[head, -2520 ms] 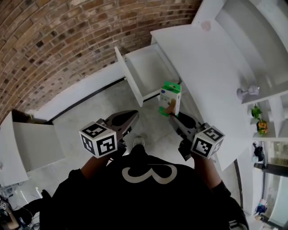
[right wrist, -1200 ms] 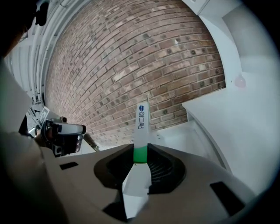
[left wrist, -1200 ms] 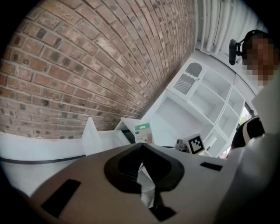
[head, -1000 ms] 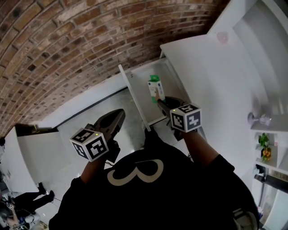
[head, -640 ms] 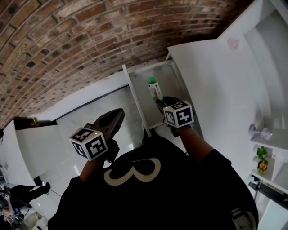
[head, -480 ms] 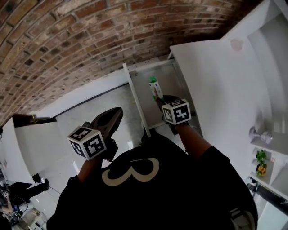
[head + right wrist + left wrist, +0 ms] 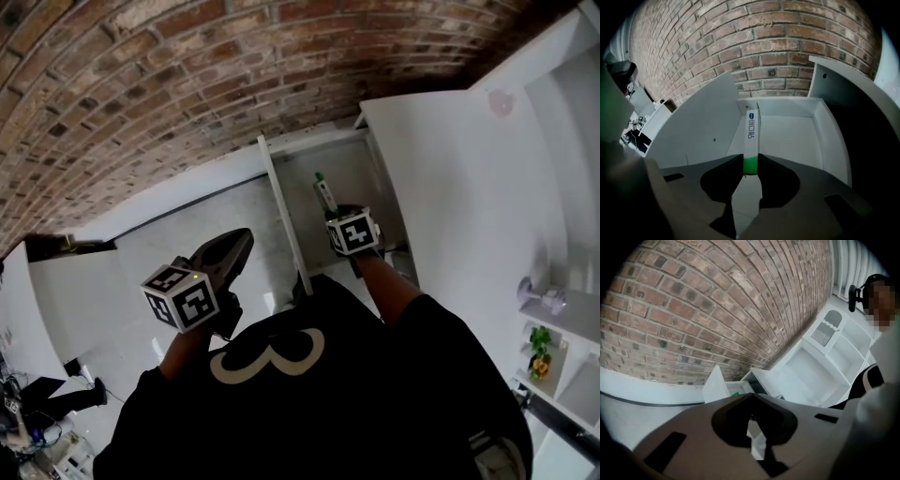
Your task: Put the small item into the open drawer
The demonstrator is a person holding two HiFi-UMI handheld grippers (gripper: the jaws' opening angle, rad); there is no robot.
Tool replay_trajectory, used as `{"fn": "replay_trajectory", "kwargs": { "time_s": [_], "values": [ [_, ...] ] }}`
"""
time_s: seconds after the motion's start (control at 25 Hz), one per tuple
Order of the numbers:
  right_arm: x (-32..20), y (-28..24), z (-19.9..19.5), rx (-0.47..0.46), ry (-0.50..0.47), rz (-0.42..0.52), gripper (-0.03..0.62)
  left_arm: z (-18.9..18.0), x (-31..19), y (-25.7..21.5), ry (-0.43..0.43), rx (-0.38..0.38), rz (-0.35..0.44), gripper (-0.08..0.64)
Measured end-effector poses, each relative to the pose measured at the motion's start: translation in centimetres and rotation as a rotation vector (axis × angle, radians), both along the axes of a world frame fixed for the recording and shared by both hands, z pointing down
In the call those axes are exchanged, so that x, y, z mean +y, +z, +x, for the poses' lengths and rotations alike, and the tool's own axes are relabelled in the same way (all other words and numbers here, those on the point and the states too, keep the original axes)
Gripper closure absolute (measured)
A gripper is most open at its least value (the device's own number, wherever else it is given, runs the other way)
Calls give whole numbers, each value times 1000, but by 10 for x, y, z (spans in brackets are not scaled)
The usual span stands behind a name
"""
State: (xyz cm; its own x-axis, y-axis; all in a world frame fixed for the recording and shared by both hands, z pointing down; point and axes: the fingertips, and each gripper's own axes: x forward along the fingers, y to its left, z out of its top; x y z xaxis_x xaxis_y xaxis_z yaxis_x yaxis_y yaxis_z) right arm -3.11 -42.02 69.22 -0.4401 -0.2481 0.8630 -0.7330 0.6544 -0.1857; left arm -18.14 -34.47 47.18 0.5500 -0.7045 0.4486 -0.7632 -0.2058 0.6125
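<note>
The small item is a slim white box with a green end [image 7: 324, 192], seen edge-on. My right gripper [image 7: 330, 210] is shut on its green end and holds it upright inside the open white drawer [image 7: 280, 214]. In the right gripper view the box [image 7: 751, 133] sticks out forward from between the pads of the gripper [image 7: 750, 164], over the drawer's bare floor [image 7: 792, 138]. My left gripper [image 7: 240, 242] hangs over the floor to the left of the drawer, shut and with nothing in it. In its own view the left gripper [image 7: 751, 398] has its tips together.
A red brick wall [image 7: 169, 84] runs behind the drawer. The white desk top [image 7: 450, 187] lies to the right, with shelves and small ornaments [image 7: 542, 298] beyond. Another white cabinet [image 7: 56, 291] stands at the far left on the pale floor [image 7: 187, 225].
My right gripper has carried the box forward and down into the drawer, and the box now shows its narrow edge. The left gripper has hardly moved.
</note>
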Motion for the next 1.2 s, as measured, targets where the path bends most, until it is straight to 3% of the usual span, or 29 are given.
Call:
{"fn": "replay_trajectory", "kwargs": {
  "time_s": [0.4,0.8,0.92,1.04,1.2],
  "values": [
    [7,38,14,108,6,-102,493,-11,-5,14,-7,-20,-29,558],
    [8,46,11,88,-7,-120,483,-18,-8,14,-28,-31,-29,558],
    [-1,45,7,74,-36,-80,450,-18,-8,13,-30,-31,-30,558],
    [1,43,5,58,-50,-91,355,-16,-7,12,-29,-32,-29,558],
    [3,29,3,-15,-9,-112,289,-13,-8,10,-26,-25,-17,558]
  ]
}}
